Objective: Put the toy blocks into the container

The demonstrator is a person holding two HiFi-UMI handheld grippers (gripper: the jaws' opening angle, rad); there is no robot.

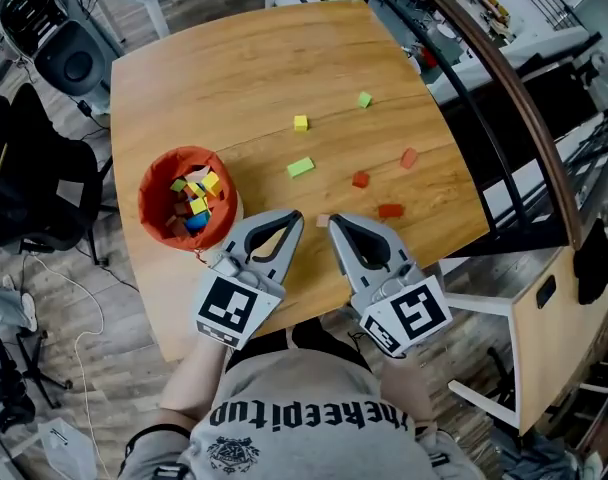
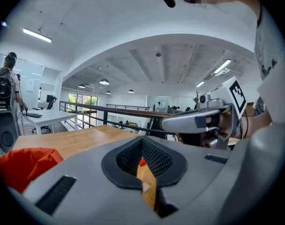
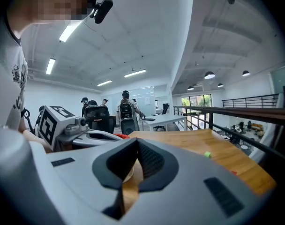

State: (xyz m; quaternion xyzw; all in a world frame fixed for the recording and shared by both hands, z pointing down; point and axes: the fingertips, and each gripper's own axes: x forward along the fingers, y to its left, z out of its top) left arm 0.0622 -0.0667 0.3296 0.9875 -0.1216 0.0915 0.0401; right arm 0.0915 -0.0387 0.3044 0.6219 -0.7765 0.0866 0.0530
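Both grippers sat at the near desk [image 1: 234,78] edge, just right of the orange container [image 1: 147,203] as the head view showed it. The left gripper [image 1: 296,215] was beside the container's wall, with the right gripper [image 1: 334,220] further right. Jaws on both were pressed together with nothing between them, and both gripper views showed only bare wood through the slit.

The container already held a pile of mixed blocks [image 1: 194,203]. Loose ones lay right of the container:
- a small pale block [image 1: 323,220] by the jaw tips
- a flat green block [image 1: 300,167]
- a yellow block [image 1: 300,123]
- a small green block [image 1: 364,99]
- three red blocks [image 1: 360,179], [image 1: 390,210], [image 1: 410,157], farthest from it

The blocks looked small, light and stiff with flat faces, and probably not fragile. They were likely to skid on the smooth wood if nudged. Best hold was judged to be across two opposite flat sides, jaws low to the desk, opened first.
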